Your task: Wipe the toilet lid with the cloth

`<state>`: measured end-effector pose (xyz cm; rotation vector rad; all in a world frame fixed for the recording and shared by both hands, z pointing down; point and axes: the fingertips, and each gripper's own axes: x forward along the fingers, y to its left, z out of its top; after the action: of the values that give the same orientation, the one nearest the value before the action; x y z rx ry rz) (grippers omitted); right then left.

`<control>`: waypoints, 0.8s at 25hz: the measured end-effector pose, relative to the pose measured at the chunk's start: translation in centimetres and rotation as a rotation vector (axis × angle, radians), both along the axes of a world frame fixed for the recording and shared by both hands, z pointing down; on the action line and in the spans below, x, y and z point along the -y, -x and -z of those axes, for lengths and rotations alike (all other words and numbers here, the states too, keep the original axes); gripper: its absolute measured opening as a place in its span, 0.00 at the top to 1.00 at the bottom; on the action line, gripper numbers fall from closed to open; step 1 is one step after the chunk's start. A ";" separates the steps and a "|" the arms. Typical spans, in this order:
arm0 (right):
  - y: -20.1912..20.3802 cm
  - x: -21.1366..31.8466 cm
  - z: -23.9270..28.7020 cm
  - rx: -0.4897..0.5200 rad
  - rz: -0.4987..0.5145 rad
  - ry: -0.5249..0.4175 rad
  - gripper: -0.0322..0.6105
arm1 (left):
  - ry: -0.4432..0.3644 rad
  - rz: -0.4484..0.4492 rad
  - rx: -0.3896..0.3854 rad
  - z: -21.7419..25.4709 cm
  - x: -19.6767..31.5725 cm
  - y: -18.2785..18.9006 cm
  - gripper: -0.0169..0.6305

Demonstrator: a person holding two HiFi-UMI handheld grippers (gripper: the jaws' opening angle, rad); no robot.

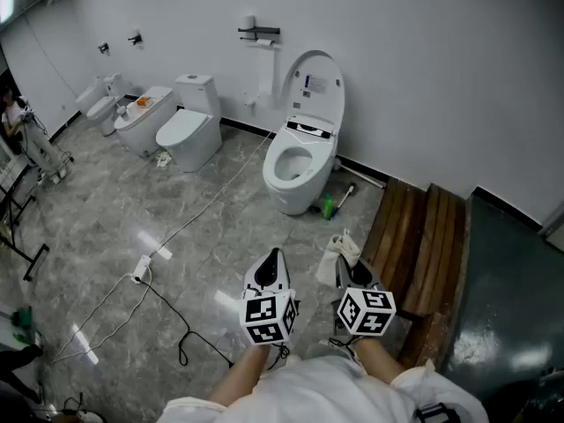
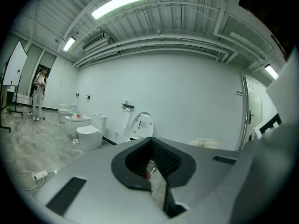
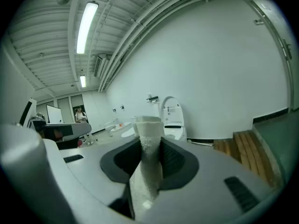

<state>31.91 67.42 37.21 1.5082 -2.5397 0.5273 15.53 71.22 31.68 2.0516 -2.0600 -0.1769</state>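
Observation:
A white toilet (image 1: 295,161) stands against the far wall with its lid (image 1: 315,85) raised upright and its bowl open. The same toilet (image 2: 140,124) is small in the left gripper view, and its lid (image 3: 171,110) rises beyond the jaws in the right gripper view. Both grippers are low and close to me, well short of the toilet. My left gripper (image 1: 271,261) (image 2: 152,166) is shut with nothing in it. The right gripper (image 1: 352,270) (image 3: 148,155) is shut on a white cloth (image 1: 335,256) (image 3: 148,127), which sticks out past the jaws.
A second toilet (image 1: 188,135) and more fixtures (image 1: 141,117) line the wall at left. A cable and power strip (image 1: 141,269) cross the grey floor. Wooden steps (image 1: 414,236) and a dark platform (image 1: 507,289) stand at right. A green bottle (image 1: 328,206) sits by the toilet base. A person (image 2: 39,85) stands far left.

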 end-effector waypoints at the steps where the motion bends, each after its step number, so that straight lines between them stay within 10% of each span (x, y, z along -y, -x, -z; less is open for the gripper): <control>1: 0.2 -0.1 -0.3 -0.001 0.000 0.006 0.80 | 0.000 0.001 0.006 0.0 -0.1 0.4 0.97; 20: 8.3 9.3 -1.9 0.003 0.070 0.034 0.80 | 0.052 0.074 0.008 -2.3 8.0 8.5 0.97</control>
<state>23.60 58.09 39.14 1.4024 -2.5614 0.5602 7.04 63.18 33.99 1.9503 -2.1243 -0.1272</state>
